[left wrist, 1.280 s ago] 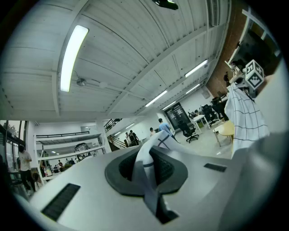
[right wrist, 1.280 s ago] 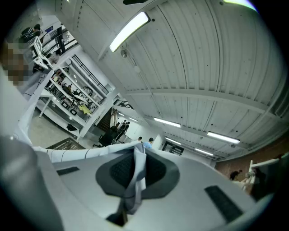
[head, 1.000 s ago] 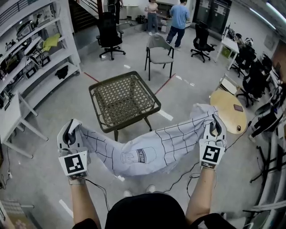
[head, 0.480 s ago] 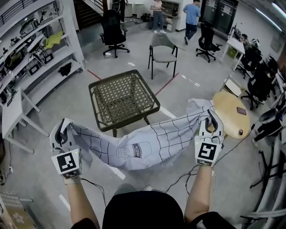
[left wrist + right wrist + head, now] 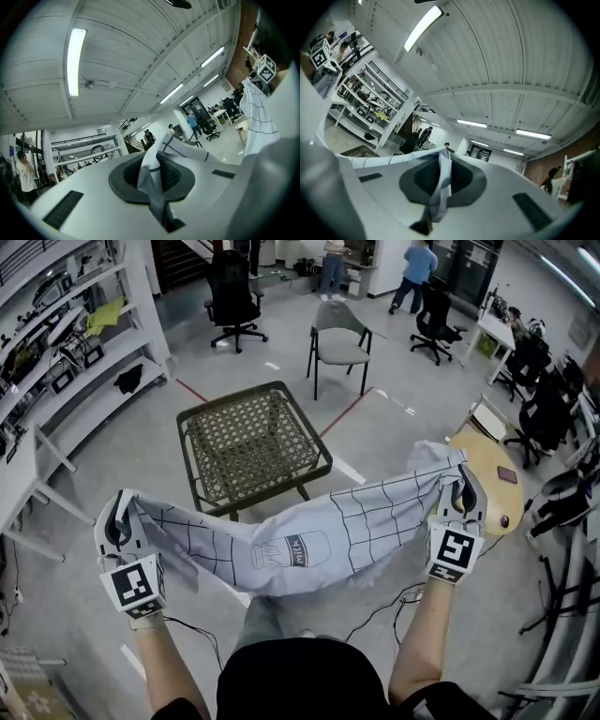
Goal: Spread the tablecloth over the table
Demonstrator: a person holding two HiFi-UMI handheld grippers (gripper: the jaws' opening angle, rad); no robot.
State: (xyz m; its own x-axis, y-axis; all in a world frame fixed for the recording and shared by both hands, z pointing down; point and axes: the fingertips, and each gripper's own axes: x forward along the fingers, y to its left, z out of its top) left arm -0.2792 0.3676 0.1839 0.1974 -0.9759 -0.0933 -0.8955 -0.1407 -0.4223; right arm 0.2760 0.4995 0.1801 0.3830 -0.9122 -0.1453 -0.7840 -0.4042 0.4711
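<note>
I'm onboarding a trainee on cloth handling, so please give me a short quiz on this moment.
1. What holds the two ends of the tablecloth?
2. The top of the table is: A woven mesh; B glass; C solid wood.
3. True or false: the tablecloth already lies on the table.
Key: 1. The left gripper and right gripper, each shut on one end. 2. A. 3. False: it hangs between the grippers, off the table.
</note>
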